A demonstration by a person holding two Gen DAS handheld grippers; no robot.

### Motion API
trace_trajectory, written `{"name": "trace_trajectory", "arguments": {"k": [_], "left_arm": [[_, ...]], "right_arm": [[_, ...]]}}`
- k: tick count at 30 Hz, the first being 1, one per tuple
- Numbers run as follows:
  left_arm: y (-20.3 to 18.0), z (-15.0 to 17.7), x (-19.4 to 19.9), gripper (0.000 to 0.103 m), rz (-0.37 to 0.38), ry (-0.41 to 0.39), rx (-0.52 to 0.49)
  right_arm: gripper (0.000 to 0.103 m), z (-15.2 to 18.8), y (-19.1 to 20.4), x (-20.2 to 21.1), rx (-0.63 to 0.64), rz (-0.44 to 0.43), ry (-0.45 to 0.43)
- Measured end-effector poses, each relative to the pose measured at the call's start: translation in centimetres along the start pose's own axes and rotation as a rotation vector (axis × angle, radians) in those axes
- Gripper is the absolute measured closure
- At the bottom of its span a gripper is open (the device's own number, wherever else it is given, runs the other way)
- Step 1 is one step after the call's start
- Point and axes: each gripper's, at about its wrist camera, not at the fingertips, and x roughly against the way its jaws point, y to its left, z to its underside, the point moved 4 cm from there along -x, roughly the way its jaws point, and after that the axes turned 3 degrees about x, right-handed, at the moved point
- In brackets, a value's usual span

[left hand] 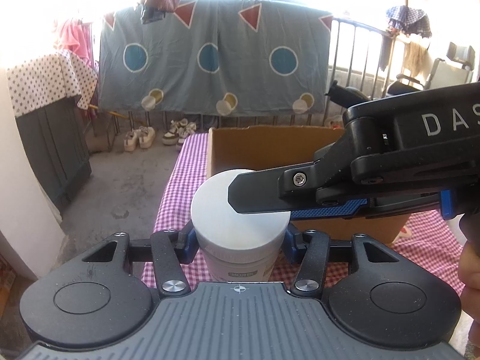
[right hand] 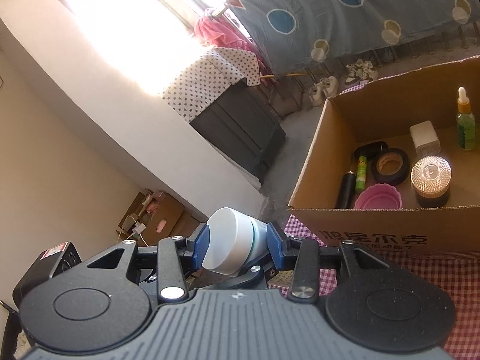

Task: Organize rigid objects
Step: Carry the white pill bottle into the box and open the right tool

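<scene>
Both grippers clamp the same white-lidded jar at lower centre of each view: the left gripper pinches its body below the lid, while the right gripper, reaching in level from the right edge of the left view, grips it across top and bottom. Behind it on the checked tablecloth stands the cardboard box, holding a tape roll and pink cup.

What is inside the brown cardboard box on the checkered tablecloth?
In the brown cardboard box: black tape roll, pink scalloped cup, ribbed clear-lidded jar, white block, green dropper bottle, green tube, black cylinder. The front wall hides the nearest floor.
</scene>
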Motion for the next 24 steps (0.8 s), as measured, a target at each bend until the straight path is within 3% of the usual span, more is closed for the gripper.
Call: {"name": "trace_trajectory", "arguments": {"k": [5,13,19,24], "left_arm": [[-1.8,-1.8,0.4,0.050,0.037,-0.040,-0.036],[-6.6,-5.7,-1.0,0.050,0.159,-0.079,-0.109],[-10.3,-7.2,-4.3,0.050,0.274,-0.041,-0.115],[-12.6,-6.6,-8.4,0.050,0.336,0.041,-0.109]], "right_arm": [[0.057,-1.3,0.3,2.6,0.027,0.008,-0.063],[0.057,-4.7,-1.0,7.4,0.056,0.085,-0.179],[0.057,-7.3,-4.8,10.0,0.022,0.152,-0.232],[0.057,-8.3,-9.6,10.5,-0.037,0.206,-0.236]]}}
